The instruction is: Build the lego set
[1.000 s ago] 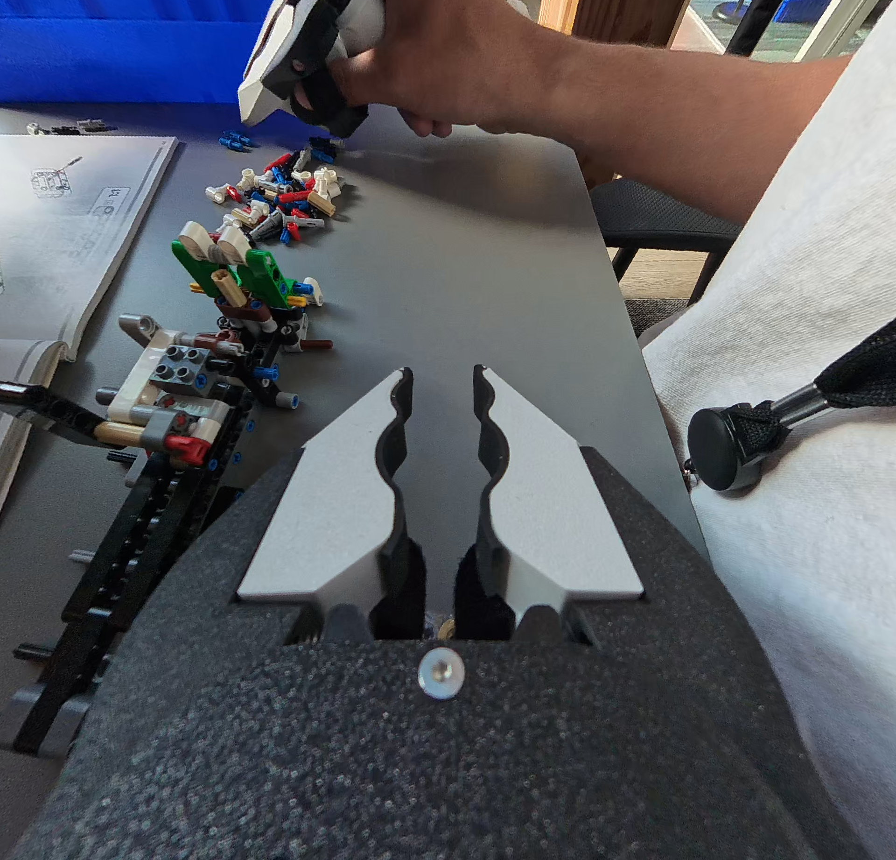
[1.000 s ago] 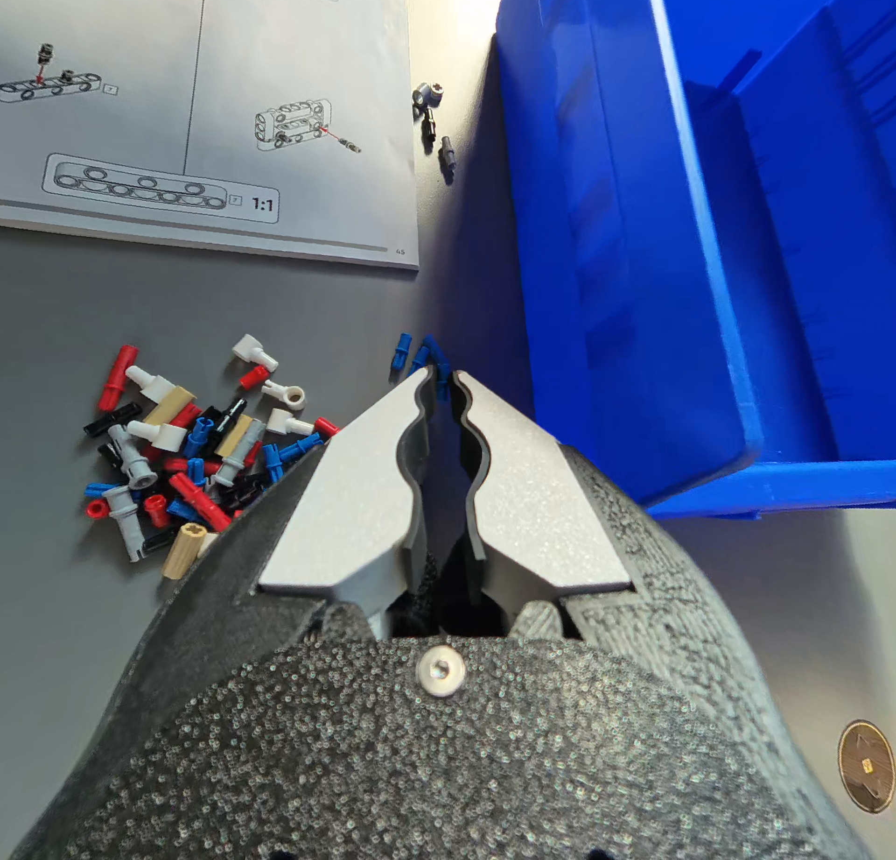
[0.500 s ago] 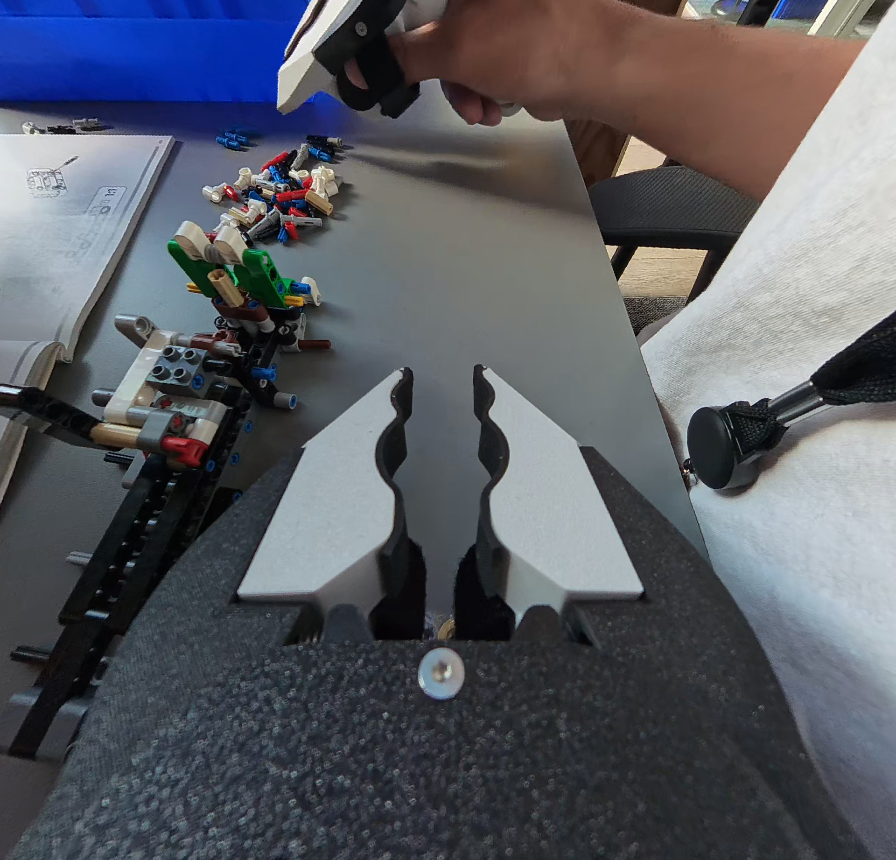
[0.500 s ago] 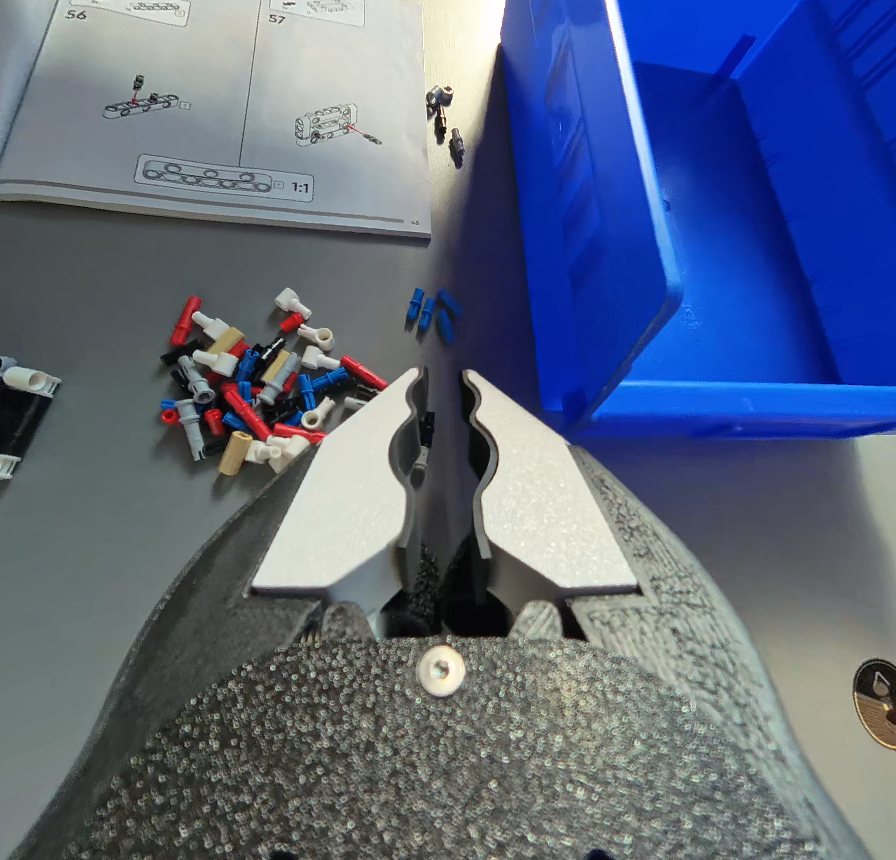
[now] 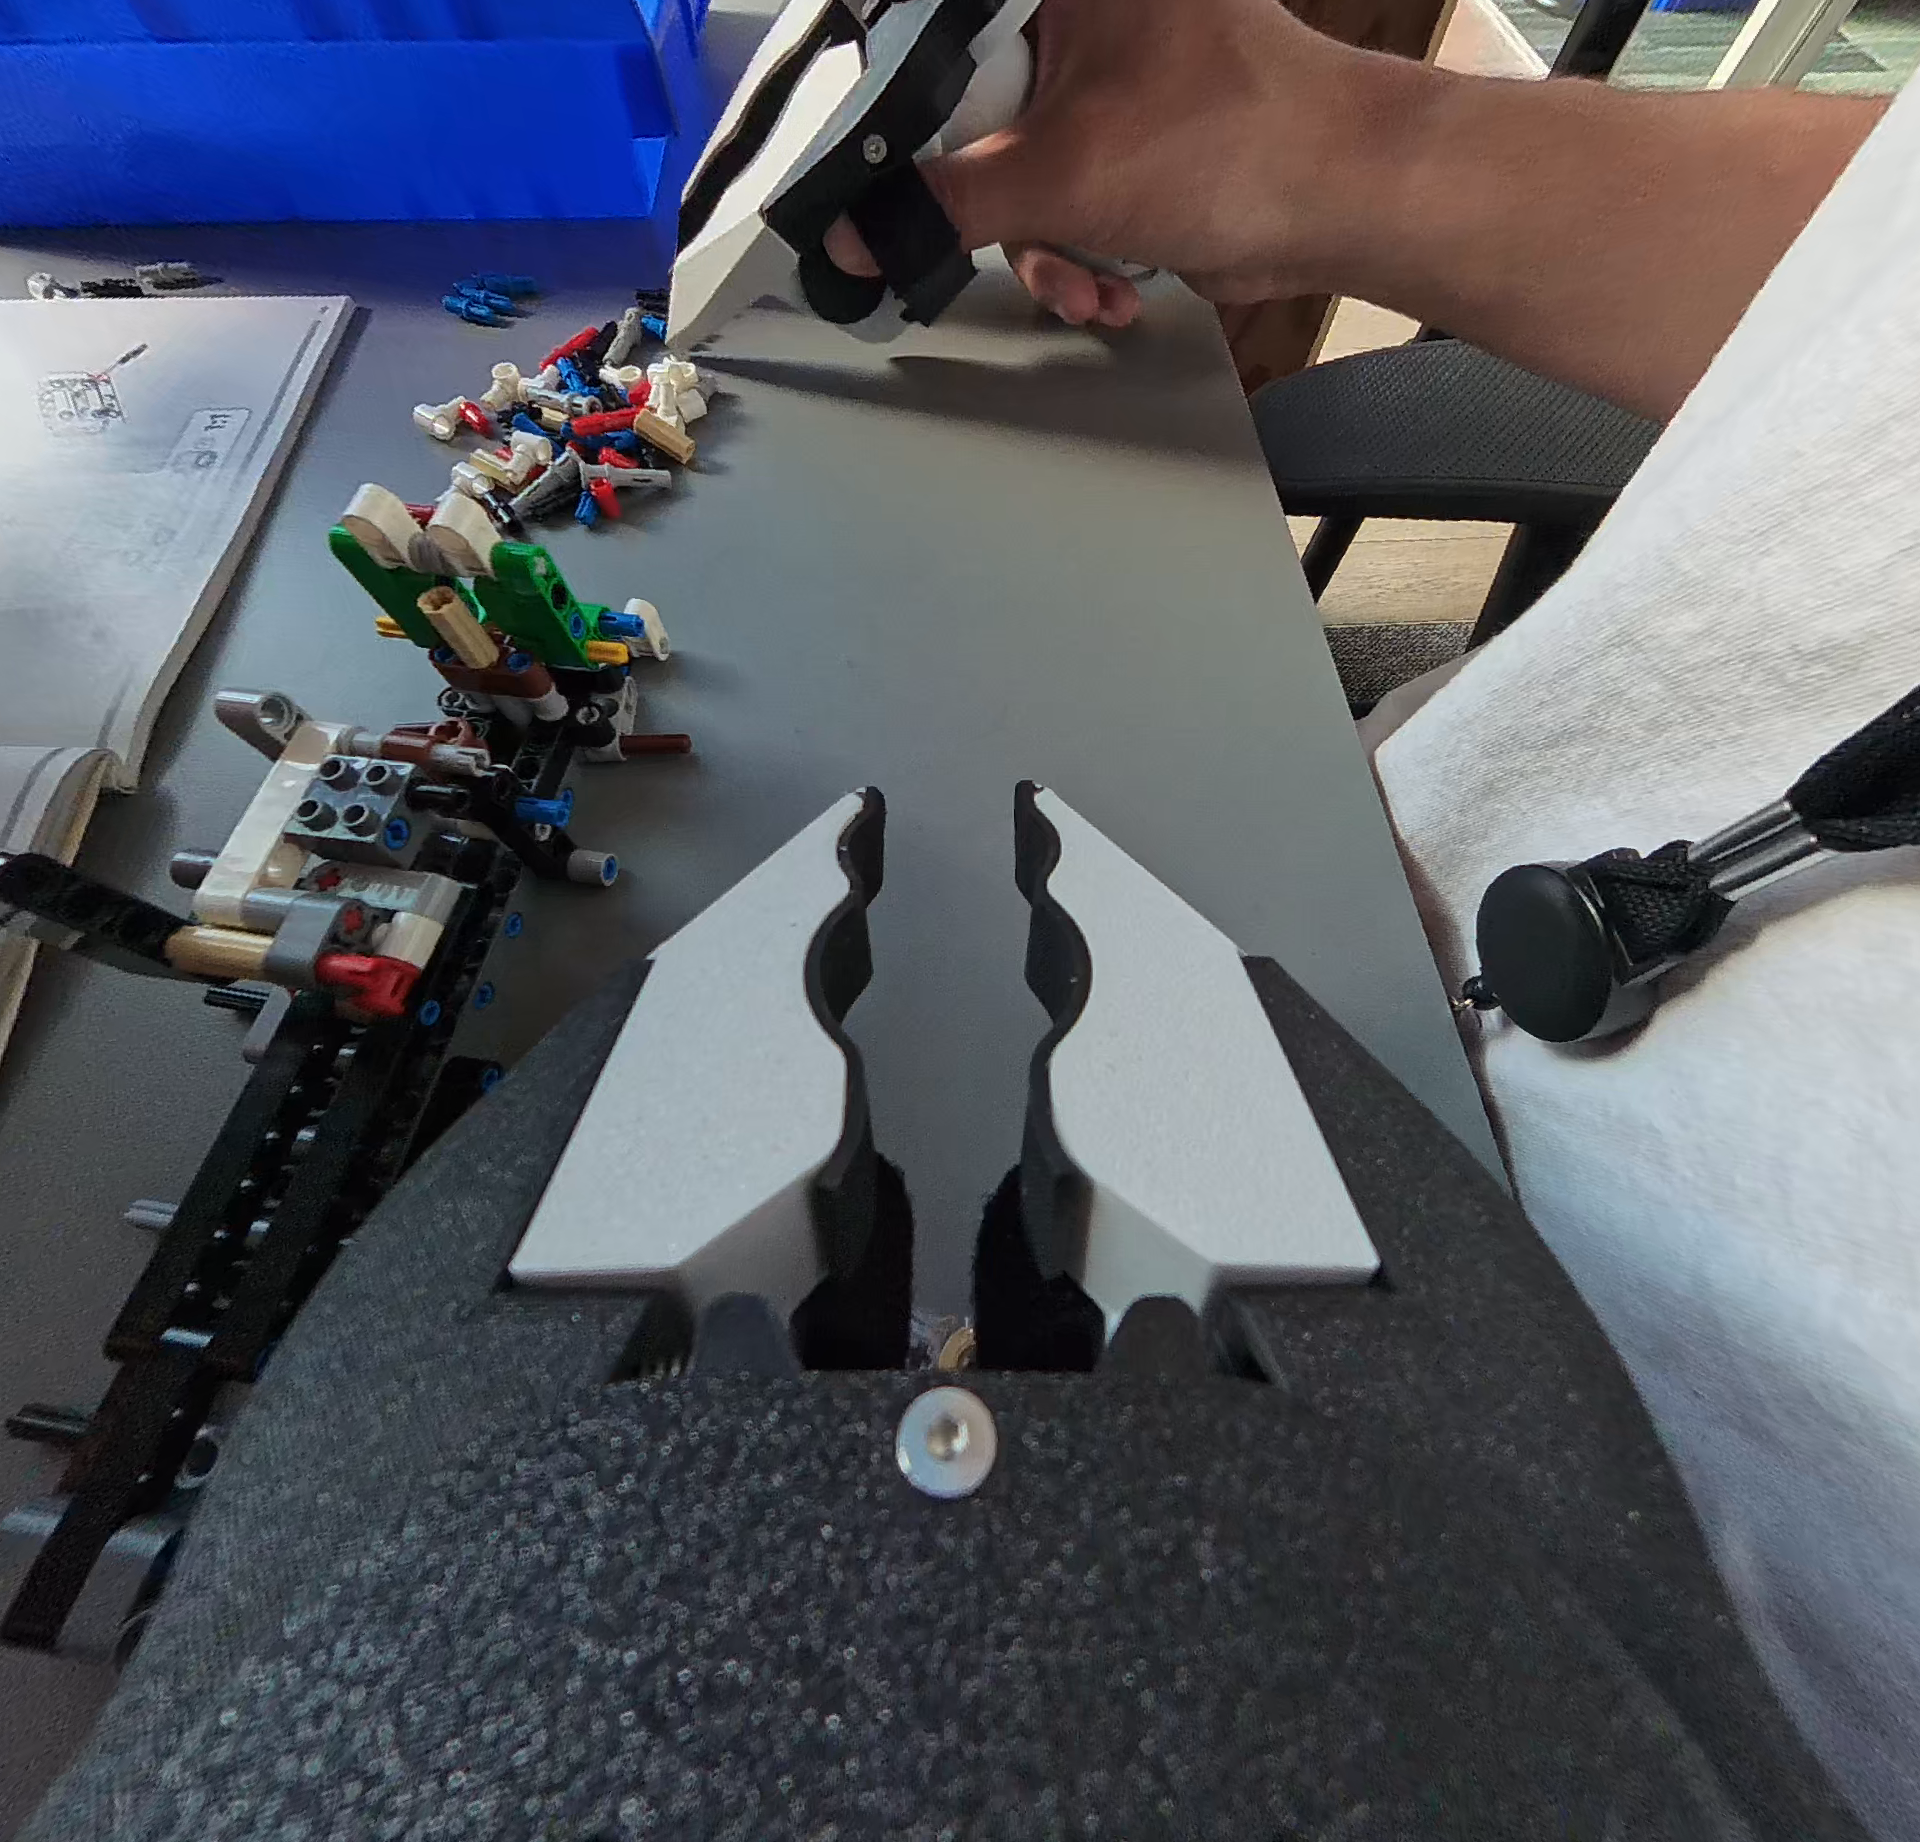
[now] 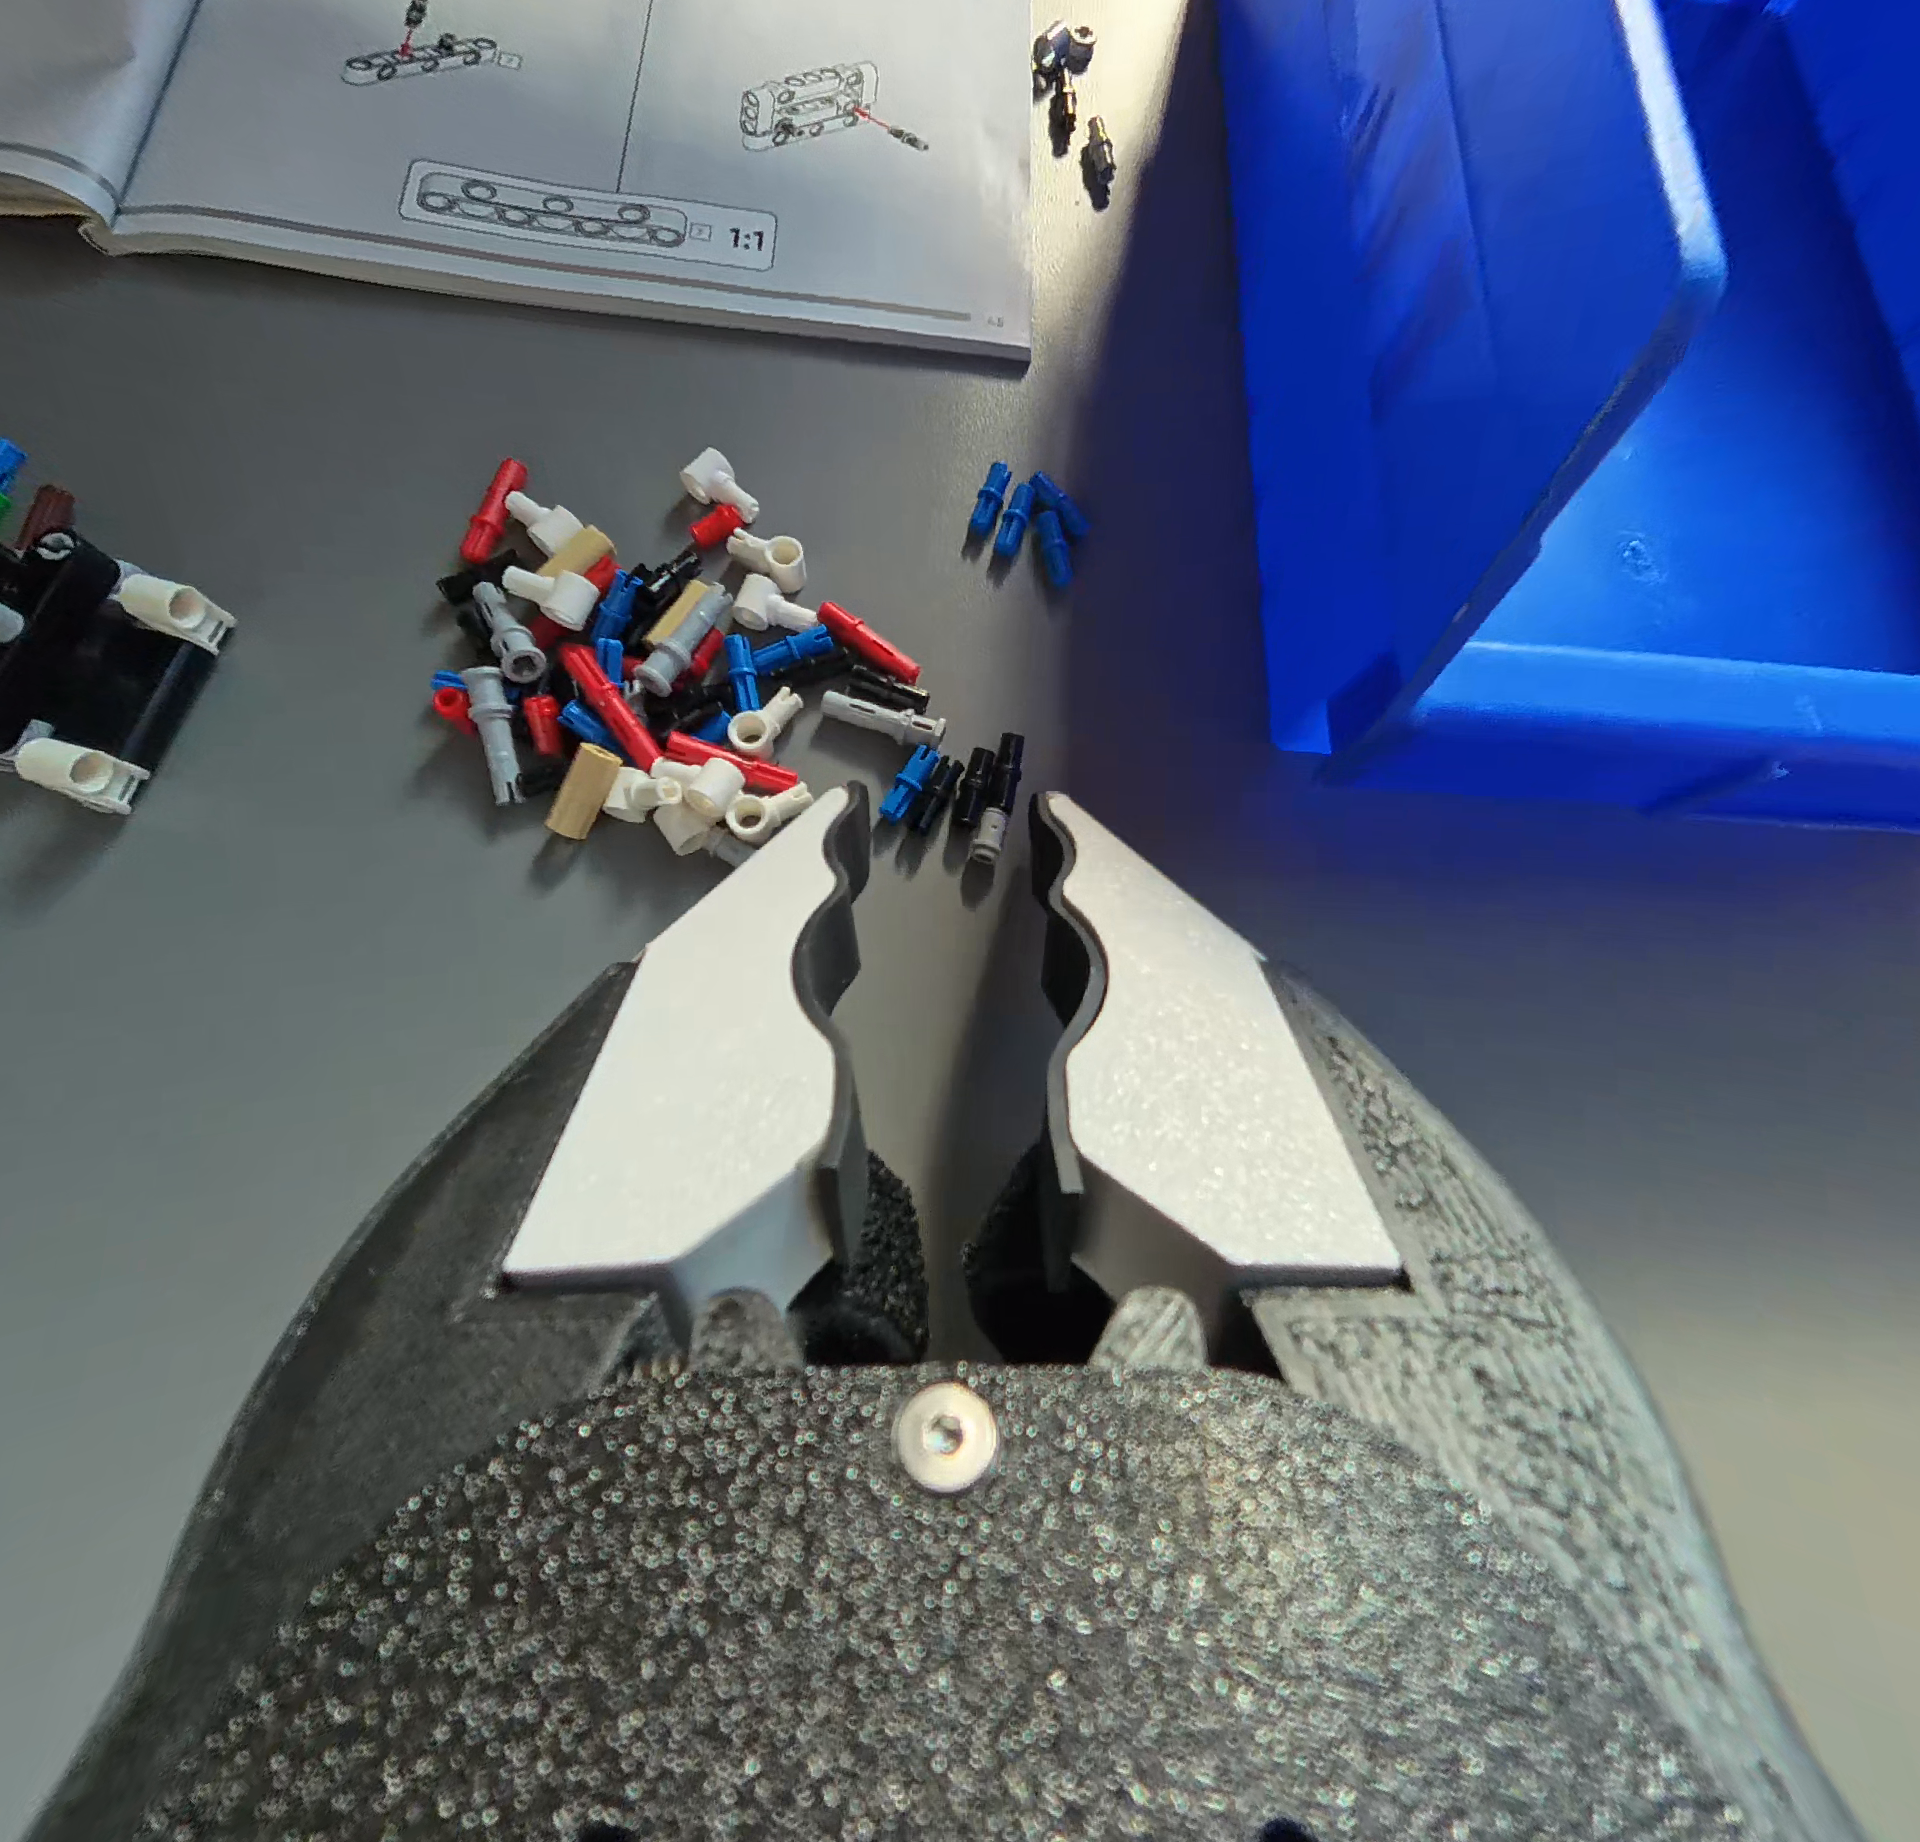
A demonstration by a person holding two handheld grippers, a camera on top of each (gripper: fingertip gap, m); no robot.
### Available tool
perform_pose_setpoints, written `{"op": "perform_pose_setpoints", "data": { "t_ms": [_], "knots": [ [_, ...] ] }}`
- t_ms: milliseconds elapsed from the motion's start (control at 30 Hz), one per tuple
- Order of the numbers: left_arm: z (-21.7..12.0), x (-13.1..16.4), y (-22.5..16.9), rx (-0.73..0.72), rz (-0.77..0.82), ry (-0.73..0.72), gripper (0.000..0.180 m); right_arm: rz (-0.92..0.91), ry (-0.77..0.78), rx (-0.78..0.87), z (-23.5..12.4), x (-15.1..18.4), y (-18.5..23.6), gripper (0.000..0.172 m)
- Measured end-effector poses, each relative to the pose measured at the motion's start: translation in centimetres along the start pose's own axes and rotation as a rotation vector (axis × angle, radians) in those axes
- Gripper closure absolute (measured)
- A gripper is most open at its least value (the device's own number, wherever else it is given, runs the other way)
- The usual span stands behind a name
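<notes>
Currently your right gripper [image 6: 945,805] hovers with jaws parted and bare, just beside a pile of small plastic pins [image 6: 665,670] on the grey table [image 6: 260,961]; your left gripper [image 5: 948,800], likewise parted and bare, sits well apart from that pile.

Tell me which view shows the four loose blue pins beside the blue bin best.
The right wrist view: the blue pins lie sharp and separate on the grey table, near the blue bin. The left wrist view shows them far off, small, as one blurry cluster.
</notes>
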State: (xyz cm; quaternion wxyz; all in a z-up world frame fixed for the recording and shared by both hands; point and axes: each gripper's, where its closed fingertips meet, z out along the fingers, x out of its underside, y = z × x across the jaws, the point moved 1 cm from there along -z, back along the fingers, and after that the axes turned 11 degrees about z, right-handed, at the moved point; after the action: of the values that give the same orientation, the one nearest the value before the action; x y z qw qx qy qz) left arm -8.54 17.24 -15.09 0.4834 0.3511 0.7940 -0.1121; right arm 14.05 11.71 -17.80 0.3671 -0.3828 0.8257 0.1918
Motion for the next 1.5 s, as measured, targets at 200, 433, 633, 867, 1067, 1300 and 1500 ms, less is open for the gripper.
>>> {"op": "perform_pose_setpoints", "data": {
  "t_ms": [200, 433, 633, 867, 1067, 1300, 1500],
  "knots": [
    [0.0, 0.0, 0.0, -0.003, 0.005, 0.002, 0.158, -0.087, -0.011, -0.005, -0.3, -0.1, 1.3, 0.153],
    [0.0, 0.0, -0.1, -0.001, 0.006, 0.0, 0.158, -0.095, 0.01, 0.019, 0.2, 0.1, 1.3, 0.158],
    [0.0, 0.0, -0.1, 0.001, 0.004, 0.001, 0.158, -0.133, -0.004, 0.034, 0.1, -0.4, 1.9, 0.158],
    [0.0, 0.0, -0.1, 0.002, 0.005, -0.001, 0.158, -0.138, 0.009, 0.051, 0.7, -0.5, 1.8, 0.16],
    [0.0, 0.0, -0.2, 0.005, 0.003, 0.0, 0.158, -0.146, 0.012, 0.06, 0.7, -0.6, 1.3, 0.168],
    [0.1, 0.0, -0.2, 0.007, 0.002, 0.003, 0.158, -0.154, 0.033, 0.06, 0.7, -0.4, 1.1, 0.163],
    [0.1, 0.0, -0.2, 0.007, 0.004, 0.004, 0.158, -0.177, 0.034, 0.066, 0.9, -0.4, 1.1, 0.169]
  ]
}}
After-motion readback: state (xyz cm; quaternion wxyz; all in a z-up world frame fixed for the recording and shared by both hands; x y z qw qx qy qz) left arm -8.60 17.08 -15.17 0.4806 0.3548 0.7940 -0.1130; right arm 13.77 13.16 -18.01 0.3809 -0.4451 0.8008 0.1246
